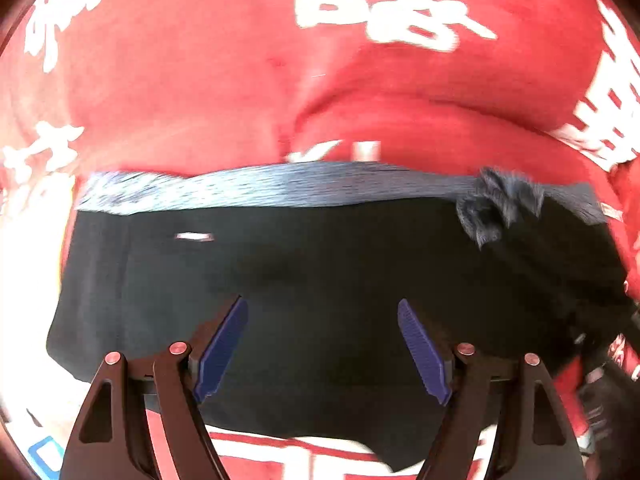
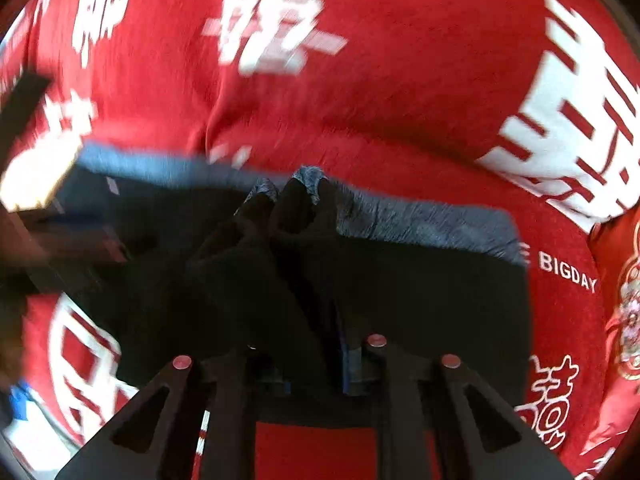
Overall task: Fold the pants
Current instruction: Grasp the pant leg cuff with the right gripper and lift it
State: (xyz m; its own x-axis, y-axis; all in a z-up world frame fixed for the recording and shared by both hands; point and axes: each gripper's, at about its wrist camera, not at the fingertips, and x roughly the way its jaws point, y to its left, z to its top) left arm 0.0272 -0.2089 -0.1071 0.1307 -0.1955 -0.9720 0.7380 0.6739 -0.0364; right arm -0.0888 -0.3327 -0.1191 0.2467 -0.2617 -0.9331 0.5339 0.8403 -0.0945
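Black pants (image 1: 320,256) lie flat on a red bedspread (image 1: 200,80), with a strip of grey-blue fleece lining (image 1: 280,186) showing along their far edge. My left gripper (image 1: 321,302) hangs open just above the black cloth, and nothing is between its blue pads (image 1: 222,348). In the right wrist view a bunch of the pants (image 2: 288,232) rises in folds from between the fingers of my right gripper (image 2: 316,360), which is shut on it. The cloth hides the fingertips. The same raised bunch (image 1: 500,204) shows at the right of the left wrist view.
The red bedspread (image 2: 400,80) carries large white characters and ridges up in a soft fold beyond the pants. A red patterned cushion (image 2: 624,300) lies at the right edge. Blurred dark bars (image 2: 60,240) cross the left side of the right wrist view.
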